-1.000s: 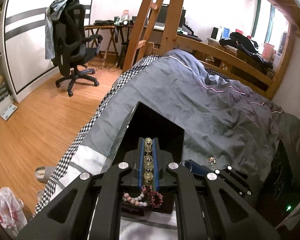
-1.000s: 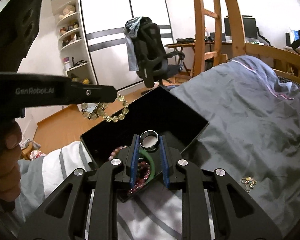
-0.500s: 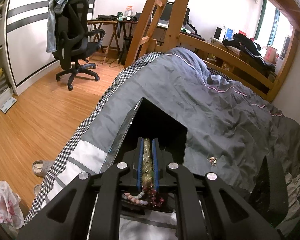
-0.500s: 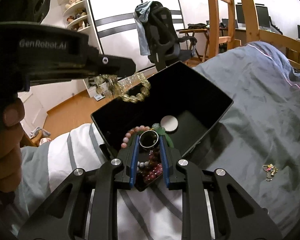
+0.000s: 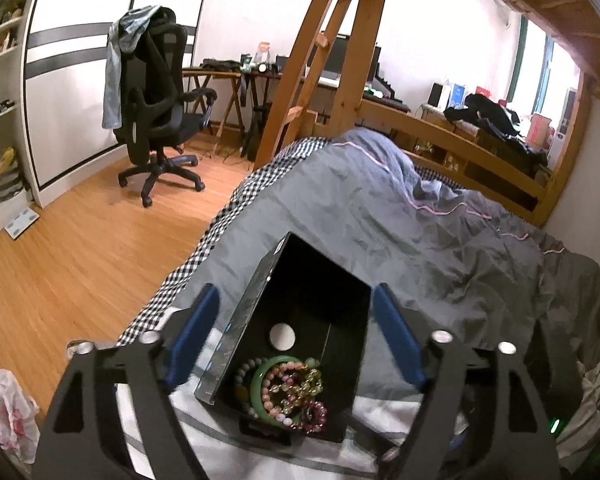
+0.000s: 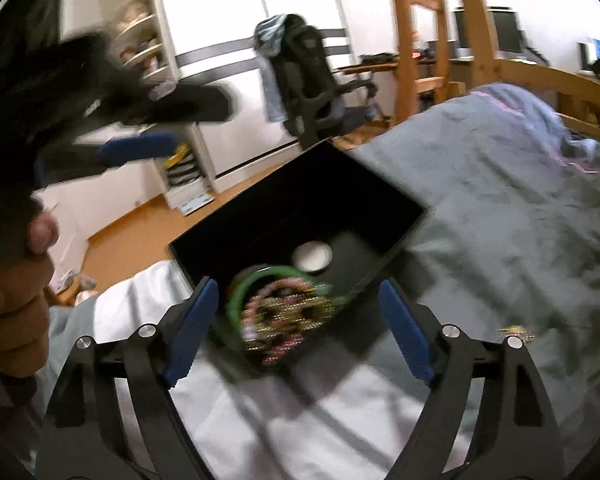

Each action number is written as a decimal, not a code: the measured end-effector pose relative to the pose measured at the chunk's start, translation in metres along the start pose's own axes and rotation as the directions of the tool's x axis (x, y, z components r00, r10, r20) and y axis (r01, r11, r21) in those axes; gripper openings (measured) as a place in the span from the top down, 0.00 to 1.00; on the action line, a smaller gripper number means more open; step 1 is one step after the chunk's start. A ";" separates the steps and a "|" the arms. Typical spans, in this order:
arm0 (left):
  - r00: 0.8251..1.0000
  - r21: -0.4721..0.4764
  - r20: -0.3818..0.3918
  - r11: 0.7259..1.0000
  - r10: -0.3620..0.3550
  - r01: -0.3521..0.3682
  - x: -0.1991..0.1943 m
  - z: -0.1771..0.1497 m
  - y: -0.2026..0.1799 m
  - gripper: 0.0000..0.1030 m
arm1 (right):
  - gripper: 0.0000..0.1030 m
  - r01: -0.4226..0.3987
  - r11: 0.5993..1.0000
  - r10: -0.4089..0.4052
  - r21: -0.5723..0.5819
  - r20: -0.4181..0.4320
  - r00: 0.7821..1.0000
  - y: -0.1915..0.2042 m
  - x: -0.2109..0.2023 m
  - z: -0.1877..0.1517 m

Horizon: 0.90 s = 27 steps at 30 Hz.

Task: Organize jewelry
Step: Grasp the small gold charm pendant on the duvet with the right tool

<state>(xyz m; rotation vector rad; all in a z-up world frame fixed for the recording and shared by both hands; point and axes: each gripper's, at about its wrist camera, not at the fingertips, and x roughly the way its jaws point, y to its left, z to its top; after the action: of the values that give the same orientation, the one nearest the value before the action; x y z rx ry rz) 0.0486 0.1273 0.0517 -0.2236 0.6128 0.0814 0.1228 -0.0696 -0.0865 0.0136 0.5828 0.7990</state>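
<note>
An open black box (image 5: 308, 280) (image 6: 300, 200) lies on the bed. In its near end lie a green bangle (image 5: 260, 376) (image 6: 252, 280), pink bead bracelets (image 5: 278, 374) and a yellow bead bracelet (image 5: 308, 384). My left gripper (image 5: 296, 336) is open and empty, its jaws wide on either side of the box. It also shows in the right wrist view (image 6: 140, 148), blurred, above the box. My right gripper (image 6: 300, 328) is open and empty over the box's near end. The right wrist view is blurred. A small gold piece (image 6: 516, 334) lies on the blanket to the right.
The grey blanket (image 5: 420, 240) covers the bed, with a white striped cloth (image 6: 280, 420) under the box. A wooden ladder (image 5: 332, 60) and bed rail (image 5: 480, 152) stand behind. An office chair (image 5: 156, 108) stands on the wood floor at left.
Both grippers have opened. The yellow bead bracelet has left my left gripper and lies in the box. The ring my right gripper held is no longer between its jaws.
</note>
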 end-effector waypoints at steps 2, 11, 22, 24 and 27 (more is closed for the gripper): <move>1.000 0.009 0.003 1.000 -0.022 0.022 0.000 -0.001 -0.004 0.21 | 0.20 0.052 0.998 -0.052 0.037 0.018 0.998 -0.019 -0.012 0.005; 0.970 0.162 -0.106 0.958 -0.220 0.235 0.017 -0.032 -0.065 0.20 | 0.23 0.313 0.925 -0.312 0.216 -0.038 0.949 -0.117 -0.060 0.017; 0.871 0.332 -0.358 0.826 -0.337 0.456 0.082 -0.111 -0.158 0.61 | 0.68 0.193 0.973 -0.173 0.130 -0.150 0.973 -0.125 -0.022 0.001; 0.855 0.316 -0.391 0.823 -0.340 0.472 0.100 -0.118 -0.161 0.66 | 0.68 0.181 0.979 -0.158 0.097 -0.205 0.966 -0.126 -0.005 -0.006; 0.849 0.295 -0.413 0.833 -0.331 0.468 0.123 -0.121 -0.160 0.68 | 0.68 0.194 0.977 -0.163 0.092 -0.271 0.949 -0.135 0.016 -0.015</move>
<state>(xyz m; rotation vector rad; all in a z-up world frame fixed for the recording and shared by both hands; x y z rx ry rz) 0.1035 -0.0554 -0.0864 0.0236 0.9073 -0.5054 0.2146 -0.1568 -0.1377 -0.0374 0.8698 0.5916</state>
